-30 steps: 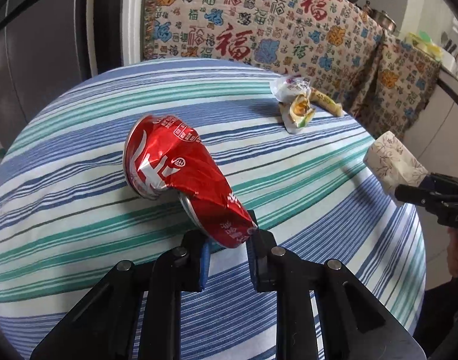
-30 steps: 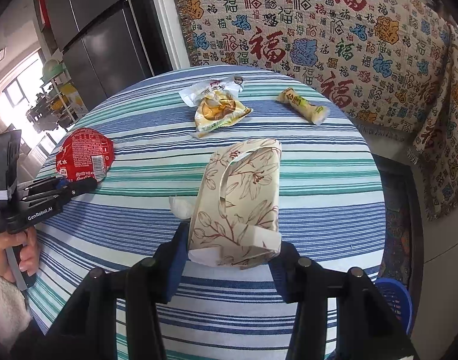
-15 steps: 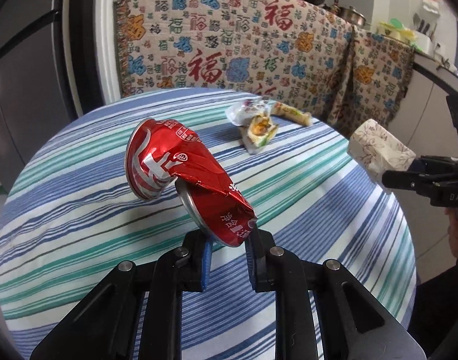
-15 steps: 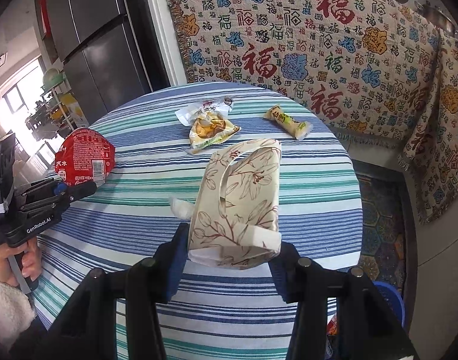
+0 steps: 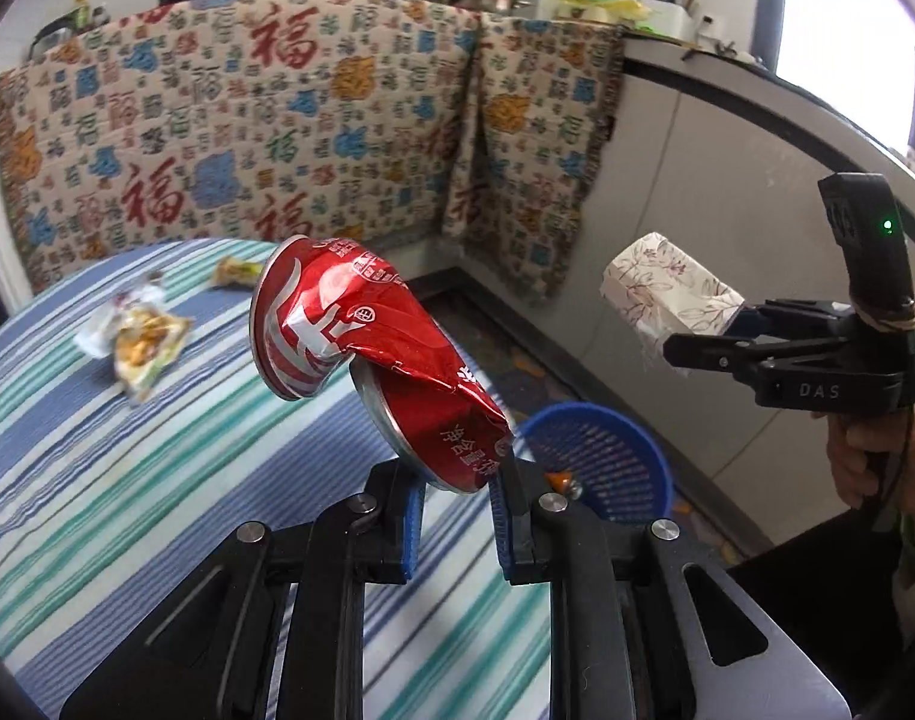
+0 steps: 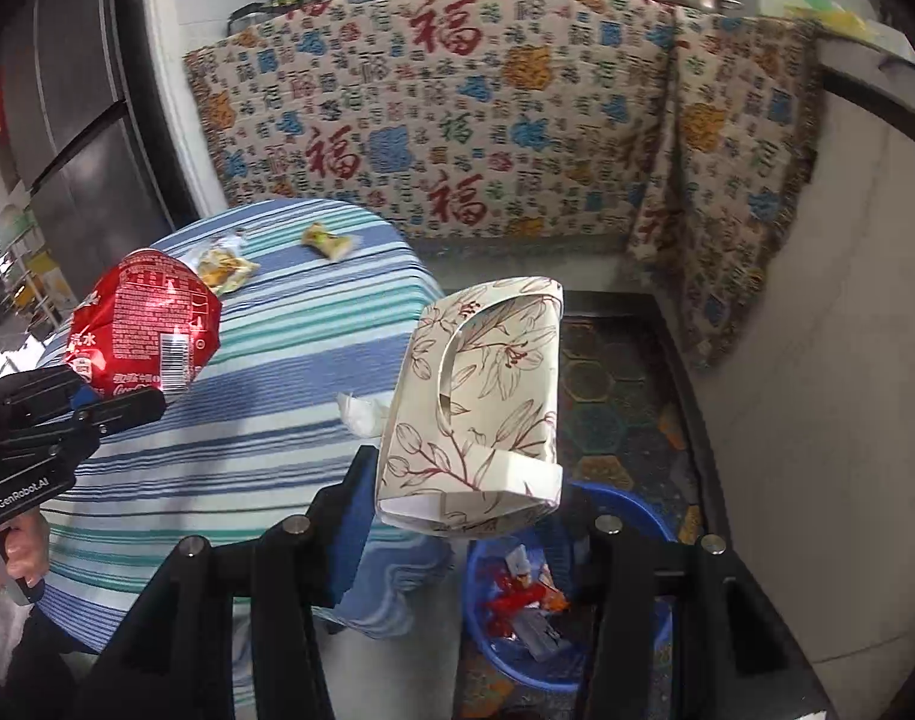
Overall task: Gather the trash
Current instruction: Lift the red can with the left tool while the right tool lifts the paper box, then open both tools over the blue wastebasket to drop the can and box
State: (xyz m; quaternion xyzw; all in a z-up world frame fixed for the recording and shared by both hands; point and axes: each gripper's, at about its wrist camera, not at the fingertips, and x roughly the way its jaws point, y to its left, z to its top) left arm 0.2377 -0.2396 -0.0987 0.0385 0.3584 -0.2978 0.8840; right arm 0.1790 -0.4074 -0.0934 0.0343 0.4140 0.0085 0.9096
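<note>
in the left wrist view, two snack wrappers are seen at the left of the frame on the striped tablecloth [image 5: 97, 468]: a torn yellow-and-clear snack wrapper [image 5: 136, 342] and, further back, a small yellow wrapper [image 5: 236, 272]. at the centre, a crushed red soda can [image 5: 361, 354] is held off the table by the left gripper [image 5: 455, 507], whose fingers are closed narrowly on the can's lower rim only. to the lower right of the can, a blue mesh trash basket [image 5: 607, 468] is seen on the floor beside the table. at the right of the frame, a floral tissue box [image 5: 667, 294] is pinched at one end by the right gripper [image 5: 706, 339].

in the right wrist view, the can appears at the left, the two wrappers at the upper left on the cloth, and the box at the centre, clamped between widely spread fingers, with a scrap of white tissue [image 6: 361, 414] trailing from its left side. the basket, already holding some trash, lies at the lower centre, partly below the box.

the can is judged to be at risk: it is gripped by a thin edge, so it could pivot or slip and fall onto the table or floor short of the basket. the box could catch the basket rim if released off centre, and the light basket could be tipped. the two wrappers are not yet collected.
</note>
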